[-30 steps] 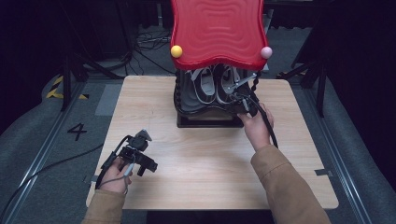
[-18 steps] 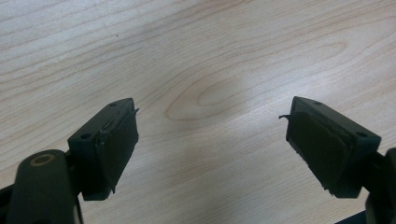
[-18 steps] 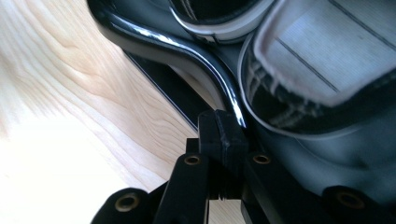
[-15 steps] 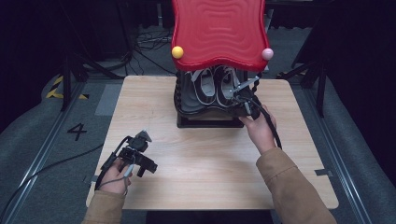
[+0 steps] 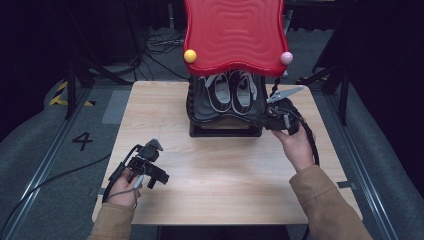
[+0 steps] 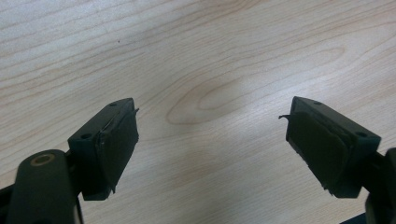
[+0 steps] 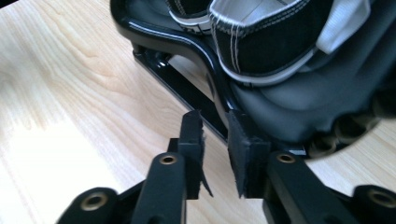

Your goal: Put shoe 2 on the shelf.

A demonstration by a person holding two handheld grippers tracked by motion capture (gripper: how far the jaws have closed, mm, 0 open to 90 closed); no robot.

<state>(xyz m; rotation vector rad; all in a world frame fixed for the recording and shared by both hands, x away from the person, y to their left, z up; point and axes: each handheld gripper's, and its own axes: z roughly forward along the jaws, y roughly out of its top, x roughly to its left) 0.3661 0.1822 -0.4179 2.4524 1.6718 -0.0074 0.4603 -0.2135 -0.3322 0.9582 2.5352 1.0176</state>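
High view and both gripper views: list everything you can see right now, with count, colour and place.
Table: one, light wood, centre.
Rack: one, black, far middle of table.
Rack top: one, red, wavy, above the shoes.
Shoes: two, black and white, side by side on the rack shelf.
Knobs: two, yellow and pink, at the top's near corners.
Left gripper: black, open, over bare wood, near left.
Right gripper: black, jaws just opened, nothing between them, at the rack's right edge.
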